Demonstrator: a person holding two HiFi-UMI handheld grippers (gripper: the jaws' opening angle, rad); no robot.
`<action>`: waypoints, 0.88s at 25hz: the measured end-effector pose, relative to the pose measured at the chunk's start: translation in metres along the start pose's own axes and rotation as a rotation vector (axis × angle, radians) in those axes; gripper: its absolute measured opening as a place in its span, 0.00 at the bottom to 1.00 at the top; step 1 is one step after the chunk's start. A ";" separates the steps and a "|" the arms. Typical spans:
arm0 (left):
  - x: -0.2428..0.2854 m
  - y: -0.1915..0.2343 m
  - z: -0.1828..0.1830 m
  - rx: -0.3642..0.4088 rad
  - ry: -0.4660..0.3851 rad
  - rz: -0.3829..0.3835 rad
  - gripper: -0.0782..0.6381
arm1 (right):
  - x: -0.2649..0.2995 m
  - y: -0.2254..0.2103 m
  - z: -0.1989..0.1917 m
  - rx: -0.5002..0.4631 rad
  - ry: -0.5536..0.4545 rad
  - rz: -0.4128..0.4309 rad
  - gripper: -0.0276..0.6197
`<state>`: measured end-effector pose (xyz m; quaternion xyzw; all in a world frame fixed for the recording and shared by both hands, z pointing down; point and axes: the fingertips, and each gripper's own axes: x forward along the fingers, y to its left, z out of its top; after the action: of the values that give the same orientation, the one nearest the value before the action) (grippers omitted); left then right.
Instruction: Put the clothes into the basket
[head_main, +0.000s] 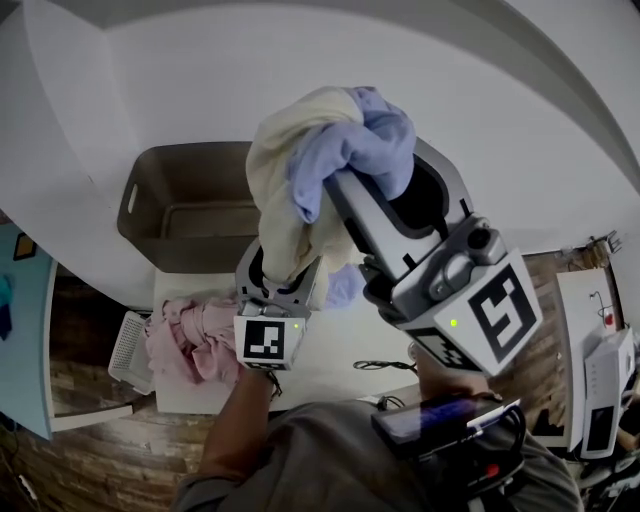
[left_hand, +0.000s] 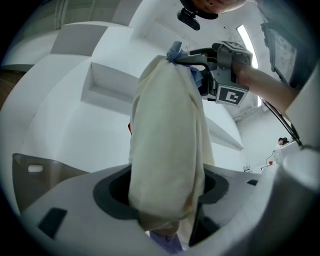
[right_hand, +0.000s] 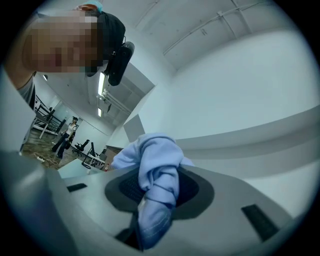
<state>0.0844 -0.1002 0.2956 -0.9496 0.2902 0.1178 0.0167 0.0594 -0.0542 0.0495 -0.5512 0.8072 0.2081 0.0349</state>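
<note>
A cream garment (head_main: 285, 190) and a pale blue garment (head_main: 370, 140) hang bundled together, high over the white table (head_main: 330, 375). My right gripper (head_main: 355, 165) is shut on the blue garment (right_hand: 157, 175) at the top of the bundle. The cream garment (left_hand: 167, 135) hangs down from there. Its lower part is bunched between the jaws of my left gripper (head_main: 285, 275), which are shut on it. The brown basket (head_main: 140, 210) stands beyond, at upper left, and looks empty. A pile of pink clothes (head_main: 185, 335) lies on the table's left end, beside the left gripper.
A white perforated container (head_main: 128, 350) sits left of the pink pile. A thin black cable (head_main: 385, 366) lies on the table near its front edge. White equipment (head_main: 605, 385) stands on the wooden floor at far right. The wall behind is white.
</note>
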 end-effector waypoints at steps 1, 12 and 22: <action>-0.001 0.002 -0.001 0.010 0.002 0.003 0.49 | -0.001 -0.001 -0.001 0.002 0.001 -0.003 0.24; -0.015 0.060 0.006 -0.005 0.055 0.110 0.19 | -0.003 -0.008 -0.009 0.022 0.001 -0.044 0.24; -0.020 0.115 0.063 0.081 0.050 0.217 0.18 | -0.013 -0.035 -0.023 0.065 -0.026 -0.122 0.24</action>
<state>-0.0086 -0.1784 0.2436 -0.9137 0.3963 0.0832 0.0352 0.1001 -0.0623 0.0633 -0.5951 0.7780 0.1866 0.0758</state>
